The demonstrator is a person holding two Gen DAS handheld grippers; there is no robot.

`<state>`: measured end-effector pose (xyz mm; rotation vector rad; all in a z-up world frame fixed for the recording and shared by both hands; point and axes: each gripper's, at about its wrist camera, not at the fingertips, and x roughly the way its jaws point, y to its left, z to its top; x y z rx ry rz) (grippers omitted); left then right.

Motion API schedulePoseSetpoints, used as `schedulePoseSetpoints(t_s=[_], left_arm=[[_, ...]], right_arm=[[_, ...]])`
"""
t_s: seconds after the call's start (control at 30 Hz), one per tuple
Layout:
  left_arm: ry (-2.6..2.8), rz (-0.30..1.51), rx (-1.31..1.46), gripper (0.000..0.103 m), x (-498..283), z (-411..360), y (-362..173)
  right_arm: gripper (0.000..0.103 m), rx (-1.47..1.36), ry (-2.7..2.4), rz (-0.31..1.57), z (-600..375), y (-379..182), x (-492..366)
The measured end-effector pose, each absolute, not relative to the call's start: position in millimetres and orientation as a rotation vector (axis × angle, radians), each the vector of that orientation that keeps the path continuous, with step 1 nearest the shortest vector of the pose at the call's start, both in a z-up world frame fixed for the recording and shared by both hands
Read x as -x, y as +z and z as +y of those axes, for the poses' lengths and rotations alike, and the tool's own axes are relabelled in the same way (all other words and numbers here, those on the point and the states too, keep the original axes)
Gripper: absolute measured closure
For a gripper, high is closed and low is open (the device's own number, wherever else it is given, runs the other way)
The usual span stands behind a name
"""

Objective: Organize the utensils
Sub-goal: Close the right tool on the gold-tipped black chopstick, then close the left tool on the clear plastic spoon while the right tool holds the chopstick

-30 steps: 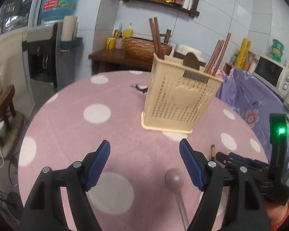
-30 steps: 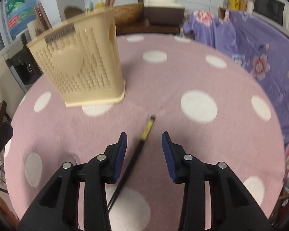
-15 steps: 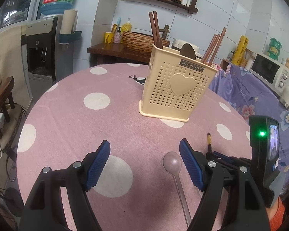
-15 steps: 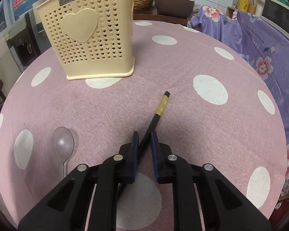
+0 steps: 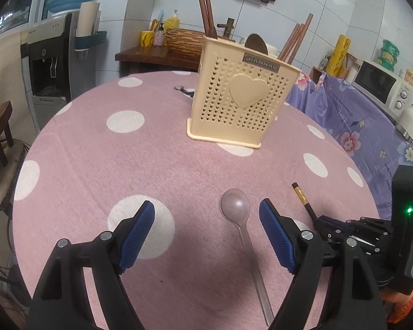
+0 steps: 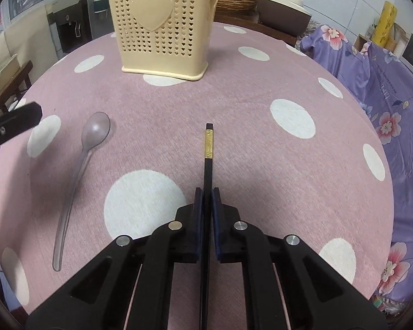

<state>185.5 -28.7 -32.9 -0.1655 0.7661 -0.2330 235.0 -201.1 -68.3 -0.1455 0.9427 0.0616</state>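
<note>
Clamping a black chopstick (image 6: 208, 148), the right hand-held gripper (image 6: 205, 192) points its gold-banded end toward the basket (image 6: 159, 24). Its jaws are fully closed on the stick. The left hand-held gripper (image 5: 206, 214) is opening wide over a clear spoon (image 5: 238, 214) lying on the dotted surface (image 5: 96, 151).
</note>
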Motion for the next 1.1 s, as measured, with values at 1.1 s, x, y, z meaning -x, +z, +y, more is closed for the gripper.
schedulePoseSetpoints(t_s=[1.1], left_arm=[[-0.104, 0.902, -0.046, 0.064, -231, -97, -67]], right_arm=[[0.068, -0.128, 0.053, 0.782, -242, -50, -211]])
